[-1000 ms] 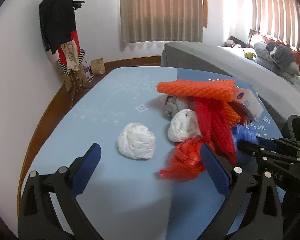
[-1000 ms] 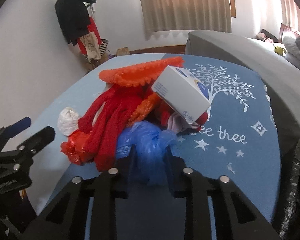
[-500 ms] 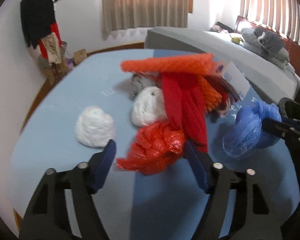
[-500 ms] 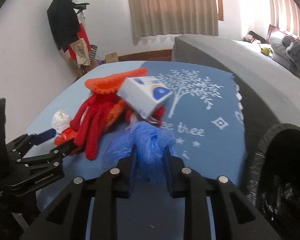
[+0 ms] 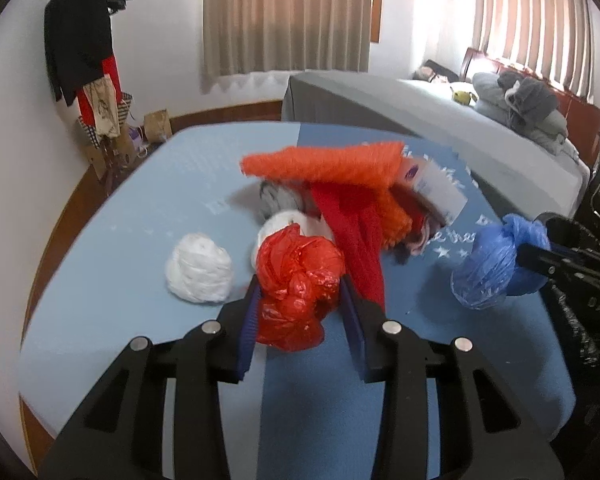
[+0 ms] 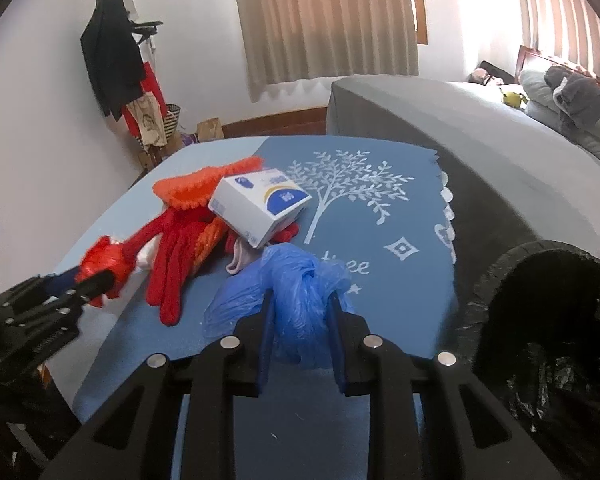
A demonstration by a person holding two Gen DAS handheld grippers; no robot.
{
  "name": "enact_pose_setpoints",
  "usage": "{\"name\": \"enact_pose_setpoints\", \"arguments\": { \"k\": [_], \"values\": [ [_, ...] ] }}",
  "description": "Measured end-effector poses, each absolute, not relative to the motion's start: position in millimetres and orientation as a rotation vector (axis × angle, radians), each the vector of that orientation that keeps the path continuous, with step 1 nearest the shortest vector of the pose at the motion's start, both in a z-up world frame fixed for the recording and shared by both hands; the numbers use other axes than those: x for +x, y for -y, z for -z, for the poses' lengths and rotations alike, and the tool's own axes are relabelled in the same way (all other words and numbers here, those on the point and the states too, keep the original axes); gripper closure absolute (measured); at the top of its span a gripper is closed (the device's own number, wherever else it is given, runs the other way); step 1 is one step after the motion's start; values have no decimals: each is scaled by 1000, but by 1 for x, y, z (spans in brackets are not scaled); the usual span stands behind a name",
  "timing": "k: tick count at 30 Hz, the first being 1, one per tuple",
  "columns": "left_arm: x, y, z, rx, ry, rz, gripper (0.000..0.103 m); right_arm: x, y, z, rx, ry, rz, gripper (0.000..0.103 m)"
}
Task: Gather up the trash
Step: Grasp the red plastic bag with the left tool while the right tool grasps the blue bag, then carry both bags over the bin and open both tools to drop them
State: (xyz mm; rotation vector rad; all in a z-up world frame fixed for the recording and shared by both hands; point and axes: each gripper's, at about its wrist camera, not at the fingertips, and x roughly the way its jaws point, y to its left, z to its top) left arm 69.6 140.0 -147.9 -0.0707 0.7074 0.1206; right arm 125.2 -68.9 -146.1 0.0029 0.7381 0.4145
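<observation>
My left gripper [image 5: 300, 292] is shut on a crumpled red plastic bag [image 5: 298, 280], lifted a little above the blue table; the bag also shows in the right wrist view [image 6: 104, 260]. My right gripper [image 6: 300, 300] is shut on a crumpled blue plastic bag [image 6: 296, 284], which also shows in the left wrist view [image 5: 496, 264], held near the table's right edge. A black-lined trash bin [image 6: 548, 320] stands just right of it. A white plastic wad [image 5: 198, 270] lies on the table left of the red bag.
A pile of red gloves [image 6: 176, 248], an orange knit piece [image 5: 324, 162] and a white-blue box [image 6: 260, 204] sits mid-table. A second white wad [image 5: 284, 224] and a grey wad [image 5: 276, 198] lie by the pile. A grey bed [image 6: 460, 128] is behind, and a coat rack [image 5: 84, 52] at far left.
My left gripper closed on the red bag and lifted it. My right gripper carried the blue bag rightward, closer to the black bin.
</observation>
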Motion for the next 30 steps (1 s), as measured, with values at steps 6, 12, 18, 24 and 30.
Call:
{"name": "enact_pose_setpoints", "arguments": {
  "k": [6,12,18,24,30],
  "values": [
    [60,-122,115,-61,-657,-88,66,116,88,132,22,-710,-386,78],
    [69,-82,96,-48,-613,14,66,108,124,118,56,-679,-319,78],
    [86,-26,94,-26,-597,149,66,101,174,109,98,-654,-213,78],
    [104,37,101,-1,-607,297,66,97,233,113,132,-651,-67,78],
    [118,98,116,17,-629,435,65,90,283,126,152,-677,55,74]
  ]
}}
